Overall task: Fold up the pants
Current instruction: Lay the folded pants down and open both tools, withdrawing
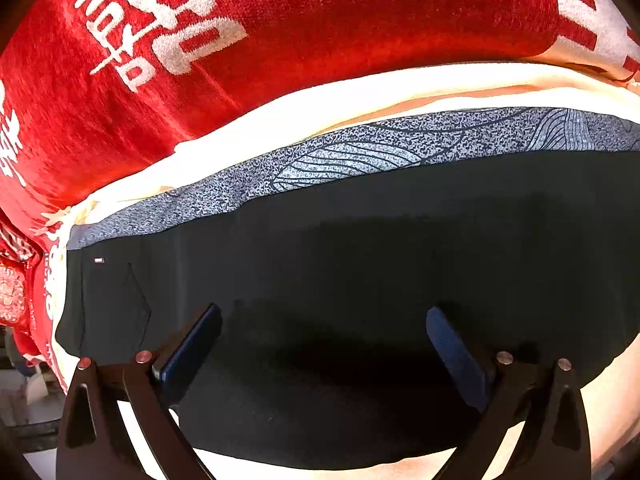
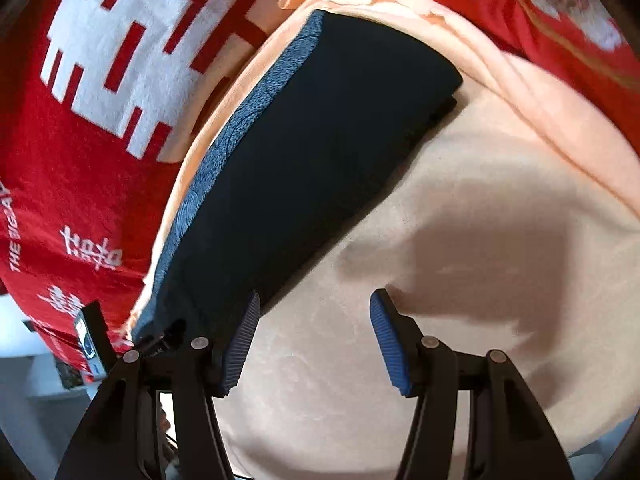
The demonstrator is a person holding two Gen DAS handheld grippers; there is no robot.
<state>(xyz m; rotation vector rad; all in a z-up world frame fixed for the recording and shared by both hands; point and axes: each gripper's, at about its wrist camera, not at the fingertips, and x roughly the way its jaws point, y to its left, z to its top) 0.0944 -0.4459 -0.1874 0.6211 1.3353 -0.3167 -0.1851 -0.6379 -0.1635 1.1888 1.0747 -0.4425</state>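
Observation:
The black pants [image 1: 360, 260] lie folded into a flat band on a cream sheet, with a speckled grey-blue patterned strip [image 1: 360, 148] along their far edge. My left gripper [image 1: 324, 320] hovers over the near part of the pants, open, with only dark cloth below the gap. In the right wrist view the same folded pants [image 2: 312, 152] run diagonally from lower left to upper right. My right gripper [image 2: 314, 308] stands open just beside their near edge, over the bare cream sheet [image 2: 440, 360]. Its left blue pad [image 2: 242, 340] sits close to the pants' edge, nothing between the pads.
A red blanket with white lettering [image 1: 280, 32] lies beyond the pants, and fills the left of the right wrist view [image 2: 80, 152]. A red patterned fabric [image 2: 560, 20] lies at the upper right. Part of the other gripper's camera [image 2: 90, 340] shows at lower left.

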